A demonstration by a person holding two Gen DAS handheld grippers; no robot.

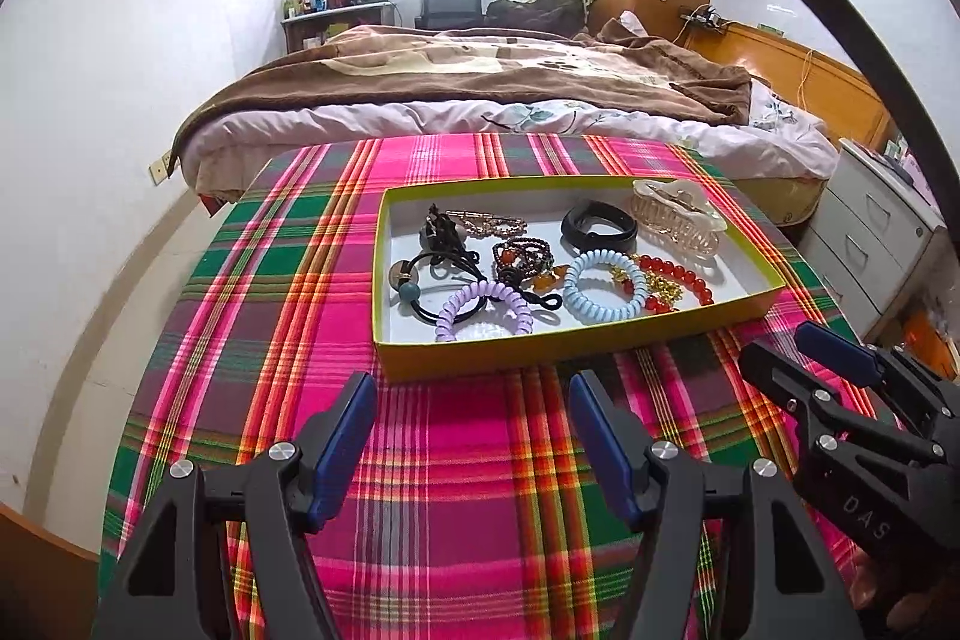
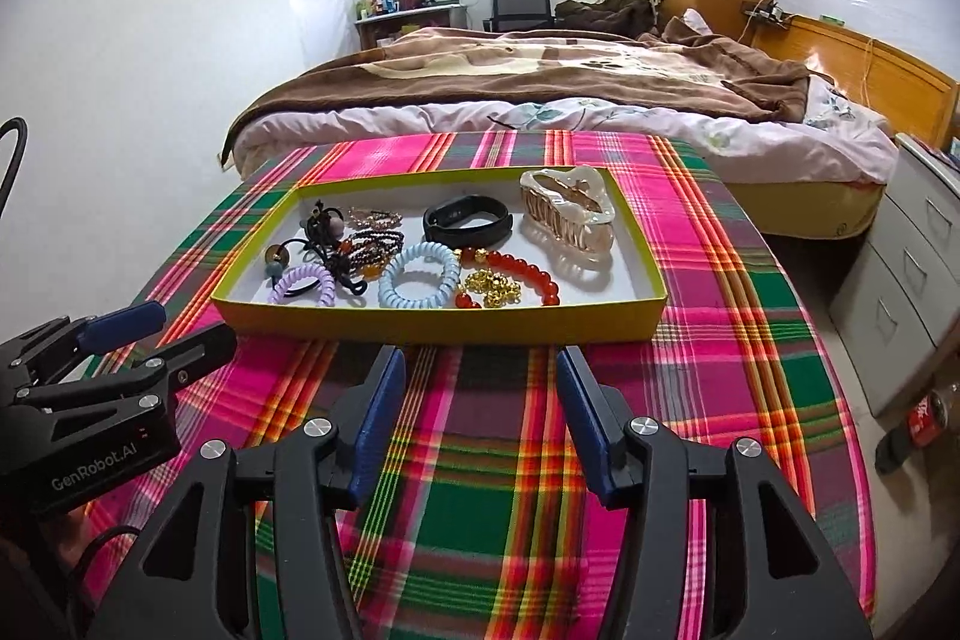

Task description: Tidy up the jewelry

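Left wrist view shows a shallow yellow-green tray (image 1: 540, 346) on the plaid-covered table (image 1: 450, 460), with the left claw (image 1: 474, 436) hovering short of its near wall, its blue pads wide apart and nothing between them. The right claw (image 2: 477, 418) hangs just to the right of it, also apart and empty, low over the cloth.

All the jewelry I can see lies inside the tray. At the left, a lilac coil tie (image 1: 483, 310) overlaps a black elastic (image 1: 444, 274) and a dark beaded tangle (image 1: 522, 256). A pale blue coil tie (image 1: 606, 289) sits in the middle, touching the red bead bracelet (image 1: 678, 280). A black band (image 1: 597, 223) lies at the far side, and a clear hair clip (image 1: 678, 217) fills the far right corner. No loose pieces show on the cloth outside the tray.

This would fit two stages, I think: the pieces gathered and the claws backing off, or a jumbled tray waiting to be sorted. The frames do not settle which. If any piece is to be lifted, the left-hand tangle would need care, since the ties and elastic overlap and may drag each other.
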